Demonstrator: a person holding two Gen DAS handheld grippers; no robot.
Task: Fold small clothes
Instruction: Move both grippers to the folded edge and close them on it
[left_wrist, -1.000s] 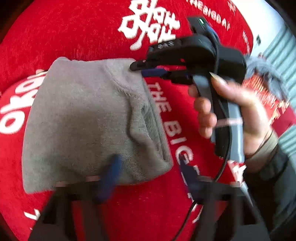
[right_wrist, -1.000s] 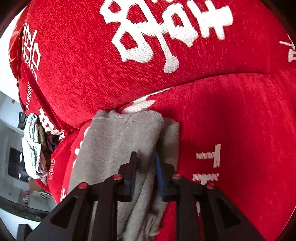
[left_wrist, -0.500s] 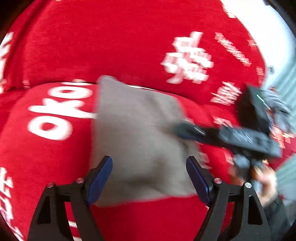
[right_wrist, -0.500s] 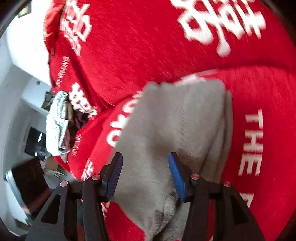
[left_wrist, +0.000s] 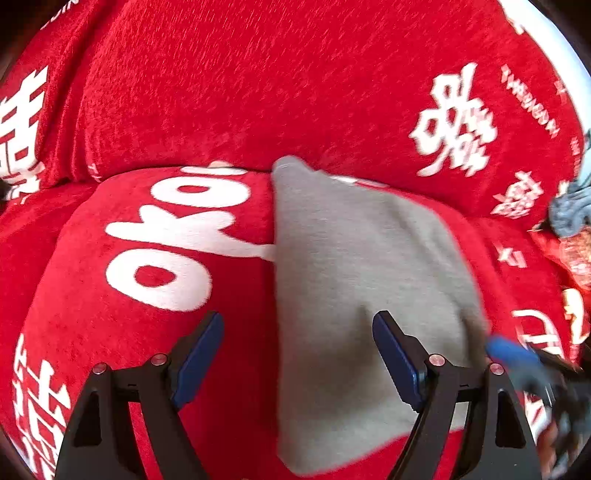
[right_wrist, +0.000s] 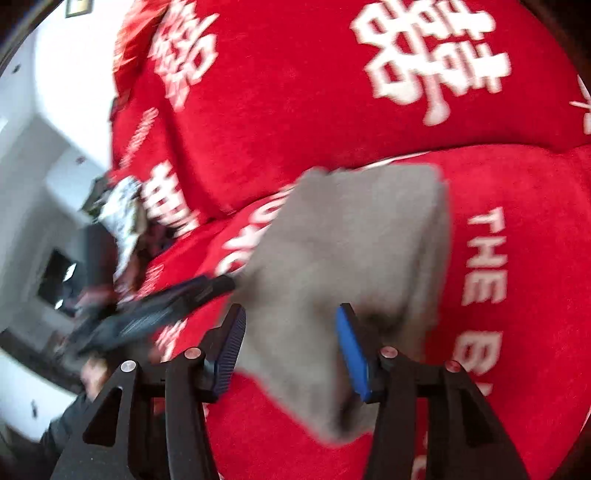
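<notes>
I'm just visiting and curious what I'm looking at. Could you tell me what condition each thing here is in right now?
Grey garment: folded into a compact shape, lying flat on the red blanket, held by neither gripper.
Left gripper: open, nothing between its pads.
Right gripper: open, its jaws have just been opening, above the garment without pinching it.
Red blanket: spread over the sofa cushions.

Left hand-held gripper (left_wrist: 297, 363): jaws wide apart, nothing between the pads.
Grey garment (left_wrist: 362, 280): folded flat, ahead of and beneath the right finger; its straight left edge runs between the fingers.
Red blanket (left_wrist: 229, 96): white lettering, under the garment and all around.
Right hand-held gripper (left_wrist: 517, 360): blurred, just right of the right finger, beside the garment's edge.
</notes>
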